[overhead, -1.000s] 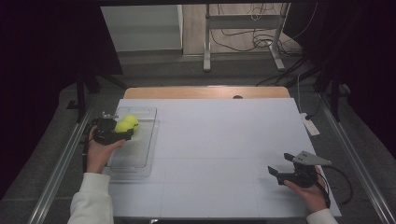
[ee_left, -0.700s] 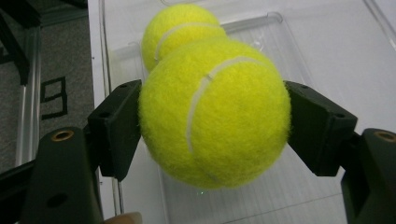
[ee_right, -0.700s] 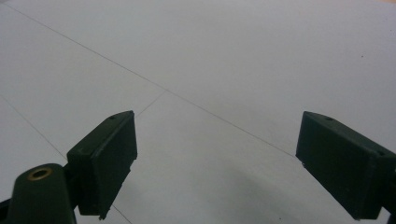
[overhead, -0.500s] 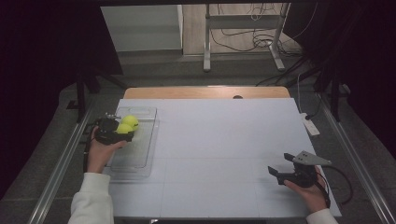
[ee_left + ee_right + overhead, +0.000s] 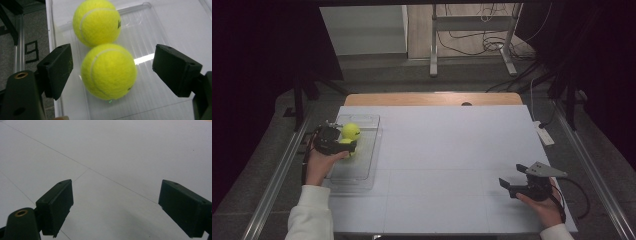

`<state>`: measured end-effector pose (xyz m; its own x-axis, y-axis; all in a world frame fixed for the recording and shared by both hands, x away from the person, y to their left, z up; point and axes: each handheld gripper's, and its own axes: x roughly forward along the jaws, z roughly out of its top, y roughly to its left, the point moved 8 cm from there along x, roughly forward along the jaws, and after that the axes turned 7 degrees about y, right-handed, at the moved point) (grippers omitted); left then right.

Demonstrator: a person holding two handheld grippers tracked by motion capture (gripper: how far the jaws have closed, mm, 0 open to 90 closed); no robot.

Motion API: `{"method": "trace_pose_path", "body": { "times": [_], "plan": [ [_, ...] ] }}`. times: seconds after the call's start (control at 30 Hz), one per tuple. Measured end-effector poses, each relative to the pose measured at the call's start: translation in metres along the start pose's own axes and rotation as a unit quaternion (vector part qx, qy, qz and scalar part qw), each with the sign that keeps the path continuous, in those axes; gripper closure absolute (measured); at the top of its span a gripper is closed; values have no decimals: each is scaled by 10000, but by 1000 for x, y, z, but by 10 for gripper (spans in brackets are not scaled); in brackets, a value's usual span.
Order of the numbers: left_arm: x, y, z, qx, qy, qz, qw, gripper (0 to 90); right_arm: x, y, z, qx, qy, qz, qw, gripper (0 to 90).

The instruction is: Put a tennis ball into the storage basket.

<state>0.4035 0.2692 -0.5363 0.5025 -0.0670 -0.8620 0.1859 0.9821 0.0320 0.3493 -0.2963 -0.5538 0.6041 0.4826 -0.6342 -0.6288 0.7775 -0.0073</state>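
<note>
Left gripper point(image 5: 343, 145) sitting at the table's left side, jaws just been opening, now standing apart, pads pressing nothing. Right gripper point(image 5: 511, 186) resting low at right, jaws spread wide.

Your left gripper point(image 5: 346, 145), at the left of the high view, is a black block; your right gripper point(image 5: 508, 186), lower right, carries a grey three-cornered plate and a black trailing cable. Both your sleeves are white. In both gripper views your jaws are matt black slabs, with a brass-ringed hole at lower left
</note>
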Motion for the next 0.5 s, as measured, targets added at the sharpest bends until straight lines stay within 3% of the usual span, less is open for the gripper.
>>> {"method": "trace_pose_path", "body": {
  "times": [0.2, 0.5],
  "plan": [
    [-2, -1, 1, 19, -73, -29, 10000, 166, 0, 0, 0, -3, -2, 2, 10000, 127],
    [-13, -9, 4, -14, -391, -378, 9985, 160, 0, 0, 0, -9, -2, -5, 10000, 127]
  ]
}}
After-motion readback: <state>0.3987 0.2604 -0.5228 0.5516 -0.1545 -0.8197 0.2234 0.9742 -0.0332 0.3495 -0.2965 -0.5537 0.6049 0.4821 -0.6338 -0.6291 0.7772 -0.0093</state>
